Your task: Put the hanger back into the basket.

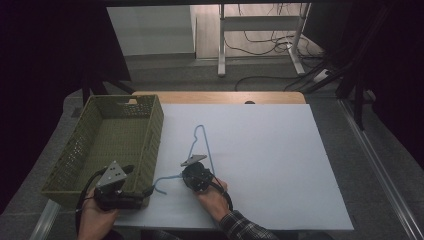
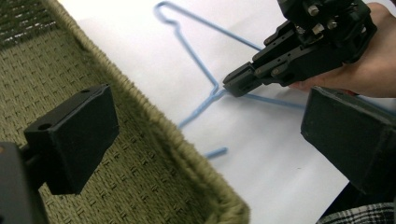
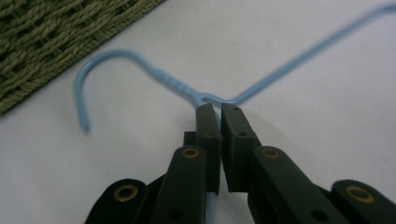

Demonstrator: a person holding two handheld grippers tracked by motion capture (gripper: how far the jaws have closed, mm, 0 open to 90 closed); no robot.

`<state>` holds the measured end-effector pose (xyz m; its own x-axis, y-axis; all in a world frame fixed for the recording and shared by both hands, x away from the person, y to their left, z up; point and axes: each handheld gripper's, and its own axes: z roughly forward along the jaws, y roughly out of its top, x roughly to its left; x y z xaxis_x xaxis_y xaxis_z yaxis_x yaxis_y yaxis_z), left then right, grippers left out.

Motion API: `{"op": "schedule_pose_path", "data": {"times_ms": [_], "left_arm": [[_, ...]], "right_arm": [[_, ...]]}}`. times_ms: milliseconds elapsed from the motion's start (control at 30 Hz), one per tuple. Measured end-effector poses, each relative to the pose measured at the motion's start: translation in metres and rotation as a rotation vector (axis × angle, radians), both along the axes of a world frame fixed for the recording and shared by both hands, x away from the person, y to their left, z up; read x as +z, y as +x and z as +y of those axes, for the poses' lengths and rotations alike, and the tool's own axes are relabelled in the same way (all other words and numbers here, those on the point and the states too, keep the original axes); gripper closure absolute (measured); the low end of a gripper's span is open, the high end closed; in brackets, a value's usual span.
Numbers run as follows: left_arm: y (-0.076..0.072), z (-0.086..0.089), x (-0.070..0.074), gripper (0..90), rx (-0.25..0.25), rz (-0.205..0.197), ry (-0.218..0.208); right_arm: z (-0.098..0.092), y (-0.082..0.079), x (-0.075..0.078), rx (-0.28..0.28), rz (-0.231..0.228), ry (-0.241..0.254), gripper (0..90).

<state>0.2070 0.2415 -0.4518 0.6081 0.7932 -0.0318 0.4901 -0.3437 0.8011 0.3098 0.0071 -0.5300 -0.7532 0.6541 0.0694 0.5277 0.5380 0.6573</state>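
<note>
A light-blue wire hanger (image 1: 208, 150) lies flat on the white sheet (image 1: 270, 150), its hook (image 3: 93, 70) curling toward the basket. My right gripper (image 3: 220, 108) is shut on the hanger's wire just below the twisted neck, with the pads pressed close together around it. From the left gripper view, the right gripper (image 2: 236, 84) pinches the wire where the two shoulders meet. My left gripper (image 1: 147, 191) is open, its jaws wide apart over the near right corner of the olive woven basket (image 1: 150, 135). Nothing sits between them.
The basket (image 2: 154, 121) stands at the left with its rim next to the hook. The sheet stretches to the right and far side over a wooden table (image 1: 225, 97). Beyond lie cables and white desk legs (image 1: 221, 45) on the floor.
</note>
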Motion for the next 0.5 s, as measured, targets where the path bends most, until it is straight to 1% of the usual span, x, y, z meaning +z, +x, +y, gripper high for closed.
{"op": "schedule_pose_path", "data": {"times_ms": [33, 67, 133, 167, 200, 233, 333, 367, 400, 433, 500], "left_arm": [[-0.002, -0.003, 0.004, 4.0, -0.010, -0.009, -0.007], [-0.002, -0.003, 0.004, 3.9, -0.010, -0.009, -0.007], [-0.006, -0.010, 0.008, 3.6, -0.039, -0.022, -0.010], [-0.006, -0.010, 0.008, 3.4, -0.039, -0.022, -0.010], [-0.009, -0.015, 0.010, 3.2, -0.060, -0.026, -0.004], [-0.009, -0.015, 0.010, 2.9, -0.060, -0.026, -0.004], [-0.012, -0.022, 0.013, 2.0, -0.099, -0.031, 0.001], [-0.014, -0.025, 0.014, 2.5, -0.121, -0.032, -0.026], [-0.014, -0.025, 0.014, 2.5, -0.121, -0.032, -0.026], [-0.016, -0.027, 0.016, 2.9, -0.134, -0.031, -0.044], [-0.017, -0.028, 0.016, 3.6, -0.136, -0.034, -0.045]], "right_arm": [[-0.002, 0.000, 0.002, -0.007, 0.001, 0.007, 86.6], [-0.002, 0.000, 0.002, -0.007, 0.001, 0.007, 86.6], [-0.004, 0.002, 0.007, -0.008, 0.002, 0.022, 86.6], [-0.004, 0.002, 0.009, -0.009, 0.002, 0.025, 86.7], [-0.004, 0.002, 0.011, -0.010, -0.001, 0.030, 86.6], [-0.005, 0.002, 0.013, -0.010, -0.002, 0.033, 86.7], [-0.007, 0.002, 0.017, -0.012, -0.002, 0.044, 86.7], [-0.010, 0.003, 0.021, -0.014, -0.002, 0.053, 86.7], [-0.011, 0.003, 0.023, -0.016, -0.005, 0.058, 86.7], [-0.013, 0.003, 0.025, -0.014, 0.001, 0.065, 86.7], [-0.014, 0.003, 0.027, -0.018, 0.005, 0.075, 86.7]]}}
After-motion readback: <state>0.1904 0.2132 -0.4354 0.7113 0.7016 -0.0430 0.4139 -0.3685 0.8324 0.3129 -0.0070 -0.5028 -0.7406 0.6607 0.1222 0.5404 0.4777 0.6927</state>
